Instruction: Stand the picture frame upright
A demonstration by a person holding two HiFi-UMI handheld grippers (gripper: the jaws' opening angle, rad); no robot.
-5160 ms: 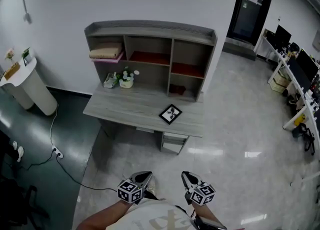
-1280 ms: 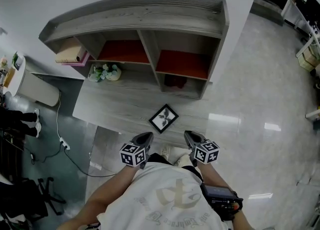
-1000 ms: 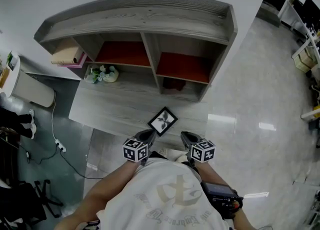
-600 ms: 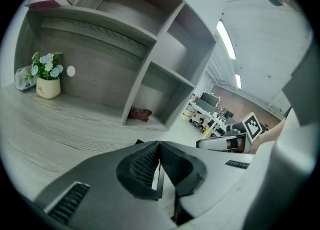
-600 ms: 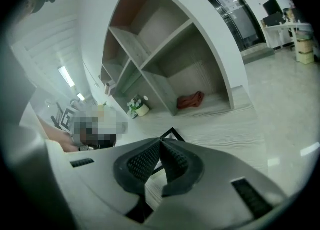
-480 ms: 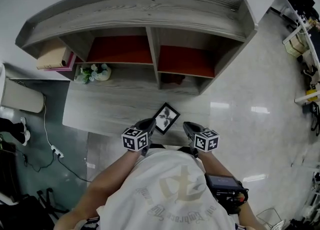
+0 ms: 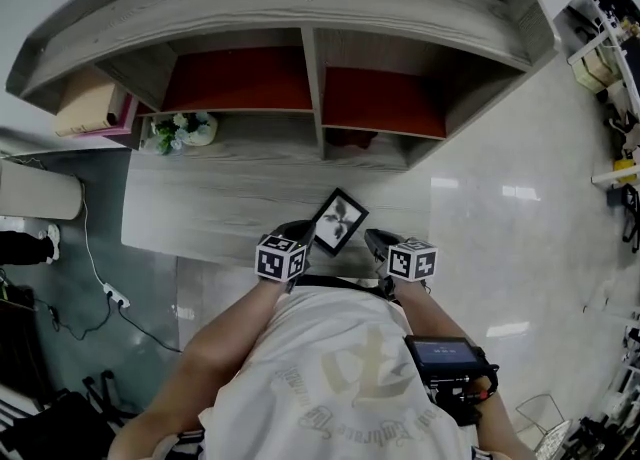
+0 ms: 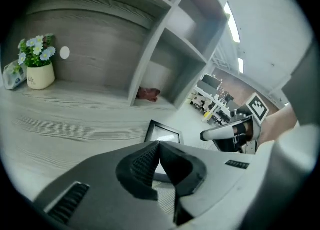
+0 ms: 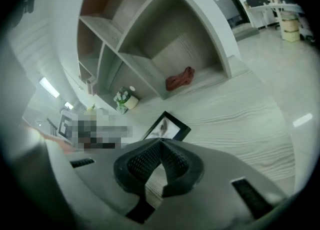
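Observation:
A black-edged picture frame (image 7: 339, 221) with a plant print lies flat on the grey wooden desk (image 7: 200, 203), close to its front edge. The same frame (image 8: 162, 134) shows just beyond the left jaws and, as a dark-rimmed frame (image 9: 166, 127), just beyond the right jaws. My left gripper (image 7: 300, 232) hangs at the frame's near left side, shut and empty. My right gripper (image 7: 372, 240) hangs at its near right side, also shut with nothing between the jaws. Neither touches the frame.
A shelf unit (image 7: 310, 68) with red-backed compartments stands on the desk's far side. A small pot of flowers (image 7: 182, 130) sits at the left, and a reddish cloth (image 9: 180, 79) lies in the lower right compartment. A folded towel (image 7: 88, 105) rests on the left shelf.
The view has closed in on the desk. Both grippers have come forward and lower, from short of the desk edge to either side of the picture frame. The frame has not moved.

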